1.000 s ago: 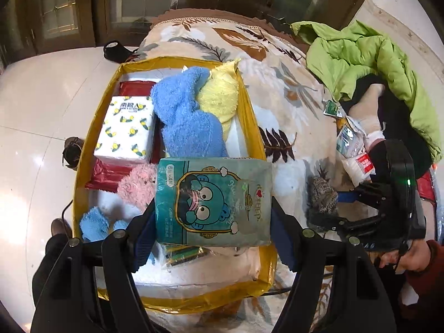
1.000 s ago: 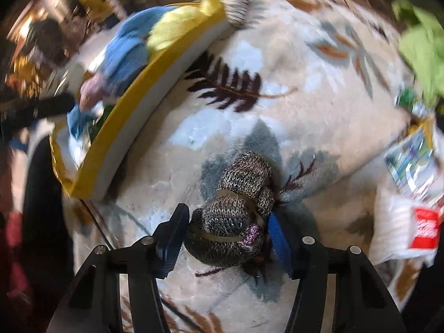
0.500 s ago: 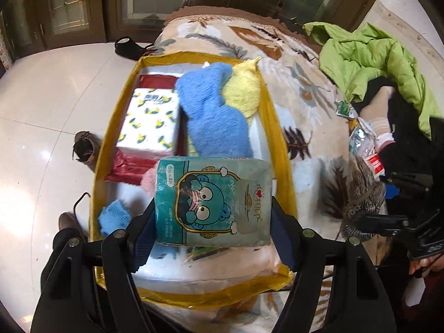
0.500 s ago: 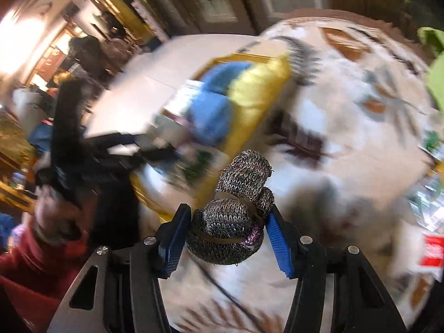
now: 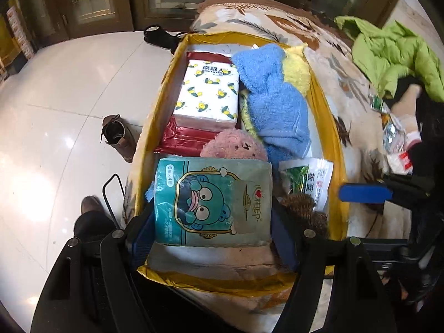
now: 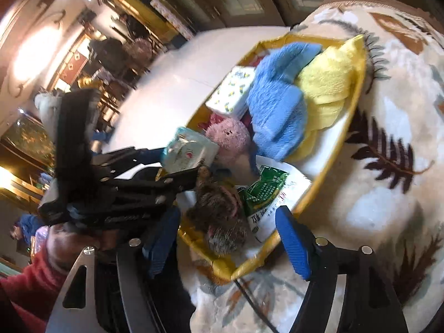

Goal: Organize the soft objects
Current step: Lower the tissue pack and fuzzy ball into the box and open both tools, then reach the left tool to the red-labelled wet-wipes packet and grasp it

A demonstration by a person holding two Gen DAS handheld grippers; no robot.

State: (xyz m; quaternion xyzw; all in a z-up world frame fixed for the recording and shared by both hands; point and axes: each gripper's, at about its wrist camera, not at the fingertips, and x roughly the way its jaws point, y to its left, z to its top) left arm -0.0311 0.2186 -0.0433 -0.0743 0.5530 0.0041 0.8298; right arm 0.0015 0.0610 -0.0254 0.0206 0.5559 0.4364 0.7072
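1. One yellow-rimmed box (image 5: 328, 127) lies on a bed blanket with a leaf pattern (image 6: 388, 127). Inside are two tissue packs, two towels, one pink plush toy (image 5: 234, 145), one white-green plastic bag (image 5: 308, 179) and one knitted brown-grey item (image 6: 219, 216).
2. The two towels are one blue towel (image 5: 273, 100) and one yellow towel (image 6: 327, 83); the yellow one lies against the far right rim, partly under the blue one.
3. The white tissue pack (image 5: 208, 94) has yellow-and-black prints and Chinese characters on top; it lies on a red package (image 5: 180, 138). The teal tissue pack (image 5: 212, 204) shows a blue cartoon face and "6" and "×4" with Chinese signs.
4. The left hand-held gripper (image 5: 212, 222) is closed on the teal tissue pack, over the near end of the box.
5. The right hand-held gripper (image 6: 230, 238) stands wide open, its blue pads to each side of the knitted item, which lies in the near corner of the box, touching the plastic bag.
6. On the floor stands one brown boot (image 5: 118, 136). A hand with a red sleeve (image 6: 19, 285) holds the left tool.
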